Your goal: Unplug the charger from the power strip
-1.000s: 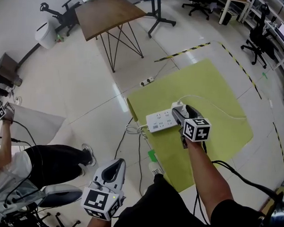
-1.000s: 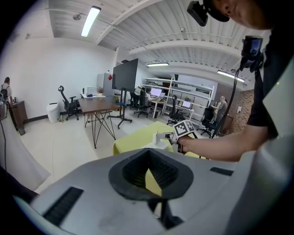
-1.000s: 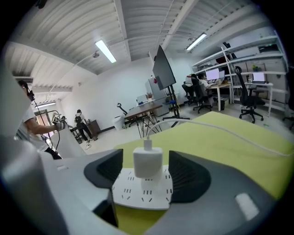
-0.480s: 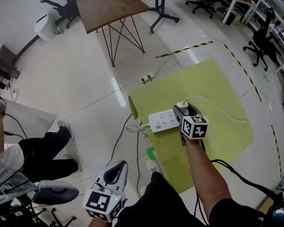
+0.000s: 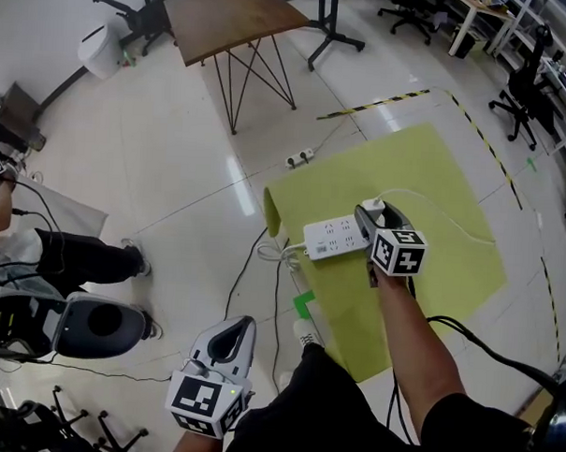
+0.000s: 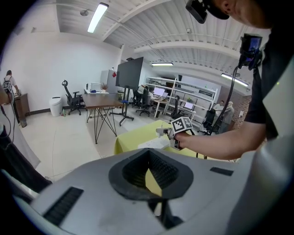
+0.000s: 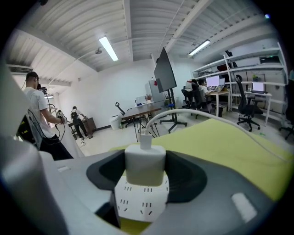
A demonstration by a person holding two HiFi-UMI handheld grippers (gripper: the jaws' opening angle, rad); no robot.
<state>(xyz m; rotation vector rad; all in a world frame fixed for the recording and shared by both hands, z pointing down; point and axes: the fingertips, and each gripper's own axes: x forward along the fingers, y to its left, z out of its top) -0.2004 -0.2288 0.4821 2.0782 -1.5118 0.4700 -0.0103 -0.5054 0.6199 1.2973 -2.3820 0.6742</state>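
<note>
A white power strip (image 5: pixel 336 239) lies on a yellow-green mat (image 5: pixel 445 171) on the floor. At its right end a white charger (image 5: pixel 378 211) is plugged in, and its white cable (image 5: pixel 447 216) trails right. My right gripper (image 5: pixel 377 219) reaches down over that end. In the right gripper view the charger (image 7: pixel 144 164) fills the gap between the closing jaws, whose dark pads (image 7: pixel 183 176) touch both its sides, with the strip (image 7: pixel 140 202) below. My left gripper (image 5: pixel 230 332) hangs low at the left, far from the strip, shut and empty; the left gripper view shows the same gripper (image 6: pixel 149 155).
Cords (image 5: pixel 274 259) run off the mat's left edge. A small socket block (image 5: pixel 299 158) lies beyond the mat. A wooden table (image 5: pixel 231 17) on thin legs stands farther back. A seated person (image 5: pixel 48 249) and a chair base (image 5: pixel 91 323) are at the left. Office chairs (image 5: pixel 523 90) stand right.
My right gripper stays over the charger at the strip's end. The seated person at the left has drawn their legs leftward. The left gripper has barely moved.
</note>
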